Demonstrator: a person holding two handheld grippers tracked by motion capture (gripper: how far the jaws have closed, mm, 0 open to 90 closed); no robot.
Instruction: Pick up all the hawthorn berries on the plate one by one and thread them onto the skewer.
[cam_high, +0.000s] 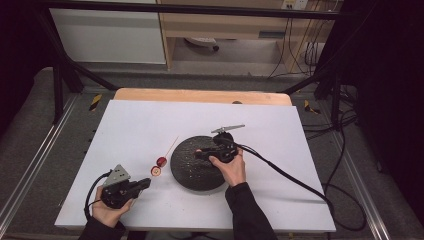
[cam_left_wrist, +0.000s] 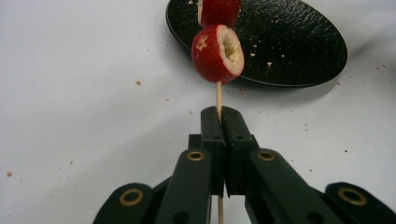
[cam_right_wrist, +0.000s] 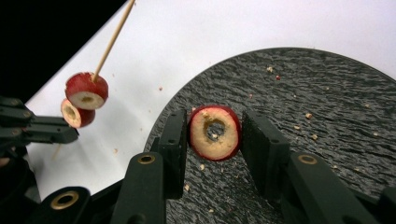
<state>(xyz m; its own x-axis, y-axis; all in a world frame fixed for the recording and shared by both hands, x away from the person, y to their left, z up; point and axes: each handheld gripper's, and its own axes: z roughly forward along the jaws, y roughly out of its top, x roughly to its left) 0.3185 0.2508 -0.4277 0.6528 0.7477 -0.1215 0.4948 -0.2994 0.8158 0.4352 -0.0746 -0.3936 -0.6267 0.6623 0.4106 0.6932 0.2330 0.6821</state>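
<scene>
My left gripper (cam_left_wrist: 220, 114) is shut on the lower end of a thin wooden skewer (cam_left_wrist: 218, 95). Two cored red fruit pieces (cam_left_wrist: 217, 46) are threaded on that skewer. In the high view this gripper (cam_high: 145, 183) sits at the front left of the white board, and the skewered fruit (cam_high: 159, 166) hangs just left of the black plate (cam_high: 192, 175). My right gripper (cam_right_wrist: 215, 128) is open over the plate (cam_right_wrist: 327, 102), its jaws either side of a red fruit ring (cam_right_wrist: 215, 133) with a cored hole. The left jaw is against the ring and the right jaw stands a little apart.
Crumbs are scattered over the plate and the white board (cam_high: 125, 125). Cables (cam_high: 300, 182) trail from the right gripper across the board's right side and off its edge. A wooden table edge (cam_high: 200, 95) runs behind the board, with dark frame legs beyond.
</scene>
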